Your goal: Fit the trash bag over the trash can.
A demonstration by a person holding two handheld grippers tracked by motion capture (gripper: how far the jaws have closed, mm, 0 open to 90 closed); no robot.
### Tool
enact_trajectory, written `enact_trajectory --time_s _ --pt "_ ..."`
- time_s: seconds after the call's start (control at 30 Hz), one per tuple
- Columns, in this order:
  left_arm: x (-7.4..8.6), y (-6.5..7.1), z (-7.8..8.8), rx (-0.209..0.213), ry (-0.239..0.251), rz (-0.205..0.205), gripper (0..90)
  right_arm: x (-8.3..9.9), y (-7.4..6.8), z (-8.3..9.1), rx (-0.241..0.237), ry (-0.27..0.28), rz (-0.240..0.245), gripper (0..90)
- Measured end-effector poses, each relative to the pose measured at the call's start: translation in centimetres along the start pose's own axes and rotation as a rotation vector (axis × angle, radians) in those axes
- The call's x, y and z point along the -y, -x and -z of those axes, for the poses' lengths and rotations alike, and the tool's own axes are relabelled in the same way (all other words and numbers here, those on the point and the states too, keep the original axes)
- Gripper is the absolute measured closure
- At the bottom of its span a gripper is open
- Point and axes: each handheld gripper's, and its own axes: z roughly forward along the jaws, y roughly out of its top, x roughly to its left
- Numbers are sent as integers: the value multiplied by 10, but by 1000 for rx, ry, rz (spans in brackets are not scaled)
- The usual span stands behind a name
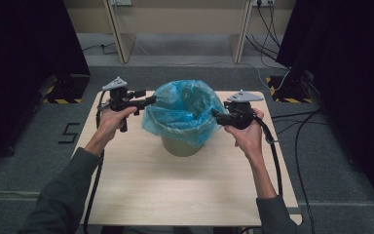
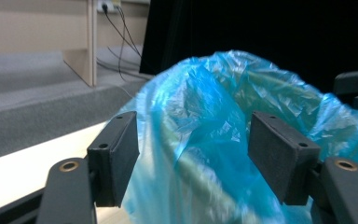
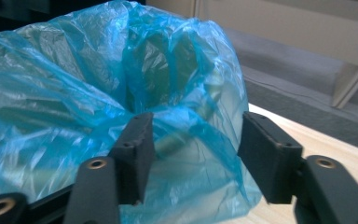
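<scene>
The bag [image 1: 182, 109], thin blue plastic, sits in the bin [image 1: 181, 145] as a liner, its top folded out over the rim and hanging partway down the wall, most likely so that it stays put once something is dropped in. The bin itself stands on the table [image 1: 141, 190], roughly at its middle and a little toward the far edge, which leaves it within easy reach from both sides.

The left gripper [image 1: 152, 100] is at the bag's left edge, level with the rim. In the left gripper view its jaws stand wide with the bag [image 2: 205, 135] ahead and between them, pads clear of the film, so nothing is pinched. The right gripper [image 1: 215, 115] faces it from the bag's right edge; in the right gripper view its jaws are parted too, with the bag [image 3: 74, 102] bulging between them, not clamped.

Working from opposite sides probably lets the two hands draw the fold evenly around the rim. The plastic looks slack and crumpled, so it may slip back inward.
</scene>
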Motion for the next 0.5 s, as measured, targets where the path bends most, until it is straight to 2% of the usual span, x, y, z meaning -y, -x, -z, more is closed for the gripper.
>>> enact_trajectory --time_s 0.1,0.2,0.23,0.27,0.33,0.4,0.43,0.5 --pt "2 0 -12 -4 -56 -23 367 -4 -4 -5 26 -23 2 423" --pt "6 -1 -13 8 -78 -27 486 -5 2 -14 5 -33 -45 415" --pt "7 -1 -11 0 -79 -39 508 -4 6 -18 -10 -32 -74 414" --pt "7 -2 -9 2 -67 -33 549 -3 10 -21 -30 -30 -105 412" --pt "6 -5 -1 4 -34 -29 657 -2 15 -23 -43 -18 -132 411" --pt "5 -8 7 26 -10 -25 779 -1 20 -21 -41 -3 -145 415" --pt "5 -9 10 31 -6 -30 803 -2 21 -19 -39 4 -144 415" --pt "6 -8 13 21 1 -38 849 -2 23 -13 -15 9 -110 410"
